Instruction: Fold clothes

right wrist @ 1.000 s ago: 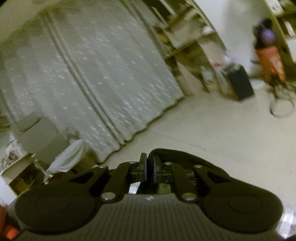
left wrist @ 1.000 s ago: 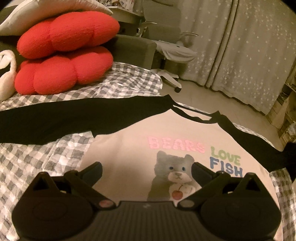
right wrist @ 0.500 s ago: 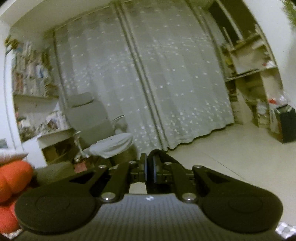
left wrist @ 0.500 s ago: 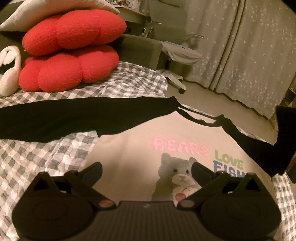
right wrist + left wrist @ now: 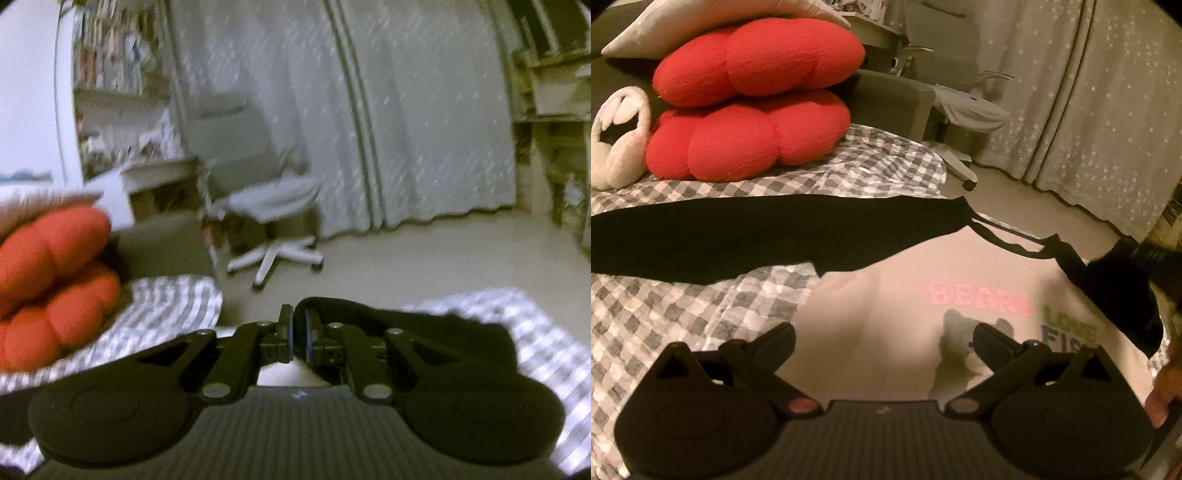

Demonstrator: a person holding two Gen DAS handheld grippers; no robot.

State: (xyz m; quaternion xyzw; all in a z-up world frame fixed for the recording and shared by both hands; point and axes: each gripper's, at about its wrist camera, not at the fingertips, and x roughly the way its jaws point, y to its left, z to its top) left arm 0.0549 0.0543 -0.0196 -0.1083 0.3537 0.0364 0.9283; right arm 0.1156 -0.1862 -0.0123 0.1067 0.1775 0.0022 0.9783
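Note:
A beige shirt (image 5: 886, 295) with black sleeves and a bear print lies face up on a grey checked bedspread (image 5: 683, 306). Its left sleeve (image 5: 738, 236) stretches flat to the left. My left gripper (image 5: 882, 339) hovers open over the shirt's body, holding nothing. The right sleeve (image 5: 1119, 291) is lifted off the bed at the right edge and hangs over the shirt's shoulder. In the right wrist view my right gripper (image 5: 299, 328) is shut on that black sleeve (image 5: 369, 325), which drapes over the right finger. A hand (image 5: 1163, 387) shows at the lower right.
Two red cushions (image 5: 750, 103) and a white plush (image 5: 617, 147) sit at the head of the bed under a pale pillow. Beyond the bed's edge are a grey office chair (image 5: 266, 199), bare floor and a starred curtain (image 5: 1089, 92). Shelves line the walls.
My right gripper has swung left and rolled, carrying the black sleeve from beside the bed in over the shirt's right side. The left gripper has stayed almost still.

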